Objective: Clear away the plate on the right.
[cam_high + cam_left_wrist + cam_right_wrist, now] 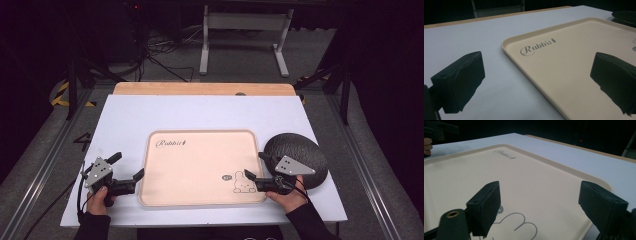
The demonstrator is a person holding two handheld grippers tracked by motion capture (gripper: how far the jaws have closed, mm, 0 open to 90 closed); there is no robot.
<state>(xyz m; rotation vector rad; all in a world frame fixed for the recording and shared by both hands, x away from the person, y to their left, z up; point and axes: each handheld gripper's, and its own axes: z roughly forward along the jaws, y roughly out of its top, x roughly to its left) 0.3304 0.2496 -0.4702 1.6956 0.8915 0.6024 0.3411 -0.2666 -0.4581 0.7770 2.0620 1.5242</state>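
White table (200,112): carrying everything.
Tray (200,165): beige, lying flat at table centre, between both grippers.
Dark plate (300,150): sitting just right of tray.
Left gripper (127,167): jaws gaping wide, straddling tray's left rim, gripping nothing.
Right gripper (256,165): jaws gaping over tray's right rim, gripping nothing.

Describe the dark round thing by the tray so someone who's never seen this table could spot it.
On the white table lies a beige tray printed with a rabbit. Just past the tray's right edge sits the dark round plate, behind the right hand-held gripper. It is the table's sole black, textured, round item.
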